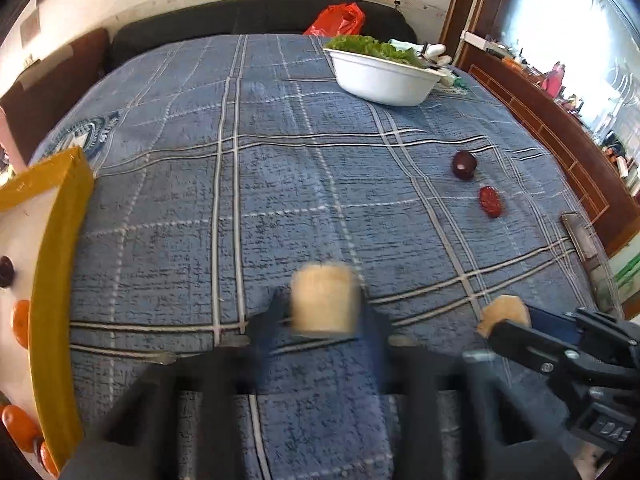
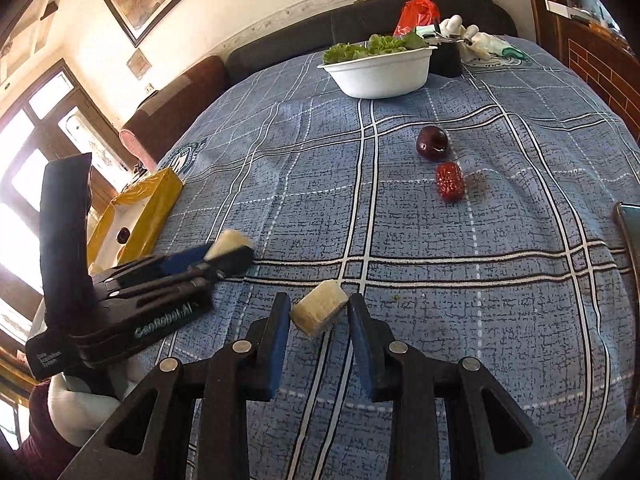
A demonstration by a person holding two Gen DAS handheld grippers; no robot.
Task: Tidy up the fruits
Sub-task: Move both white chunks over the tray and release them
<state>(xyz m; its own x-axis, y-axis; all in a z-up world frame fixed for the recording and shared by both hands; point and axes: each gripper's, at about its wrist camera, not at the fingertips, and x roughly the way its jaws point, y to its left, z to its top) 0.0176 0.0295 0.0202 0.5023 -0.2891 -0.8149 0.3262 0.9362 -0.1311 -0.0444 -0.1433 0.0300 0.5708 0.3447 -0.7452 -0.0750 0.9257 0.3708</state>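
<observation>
Left gripper [image 2: 230, 250] clamps a pale chunk [image 2: 230, 240], presumably bound for the yellow tray [image 1: 56, 264] holding oranges [image 1: 20, 324]. Right gripper [image 2: 318, 316], jaws apart, straddles a second pale chunk [image 2: 318, 312] lying on the tabletop [image 1: 280, 184]; plum [image 2: 432, 142] and red date [image 2: 450, 181] lie beyond.

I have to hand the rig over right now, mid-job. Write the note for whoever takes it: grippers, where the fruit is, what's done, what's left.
Left gripper: shut on a pale chunk, blurred in its own view.
Right gripper: a second pale chunk sits between its fingers; grip cannot be confirmed.
Yellow box at the left edge of the table: already holds oranges and a dark fruit.
Left on the blue cloth: a plum and, just nearer, a red date.
Both chunks appear bound for the box.
</observation>
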